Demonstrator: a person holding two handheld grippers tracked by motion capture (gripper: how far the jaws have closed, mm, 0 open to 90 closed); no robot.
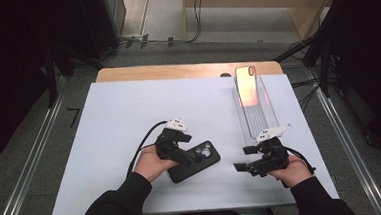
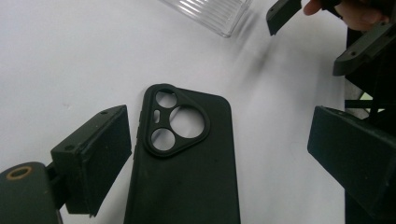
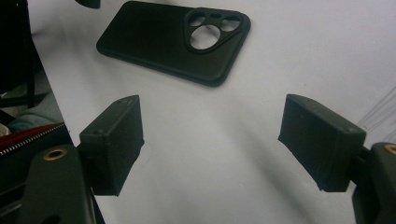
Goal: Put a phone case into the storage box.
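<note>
At the bottom of the high view two dark sleeves come in, each hand holding a pair of tongs over the white table sheet (image 1: 128, 111). The left gripper (image 1: 197, 157) sits just left of the frame's centre, low down, and hangs over the black phone case (image 1: 194, 161), which lies flat with its back up, camera cut-outs toward the upper right. In the left gripper view its jaws stand wide apart, one at the lower left and one at the right edge, with the case (image 2: 184, 163) lying on the sheet between them; the pads press on nothing, so it has hold of nothing. The right gripper (image 1: 240, 158) is at the lower right of the high view, well apart from the case and pointing left toward it. In the right gripper view its jaws are also spread wide over bare sheet, empty, and the case (image 3: 175, 39) lies beyond them at the top of the frame. Farther back, in the upper right of the high view, a clear plastic tray (image 1: 266, 113) lies lengthwise on the sheet, and a phone (image 1: 247, 86) with a glowing orange face leans in its far end.
</note>
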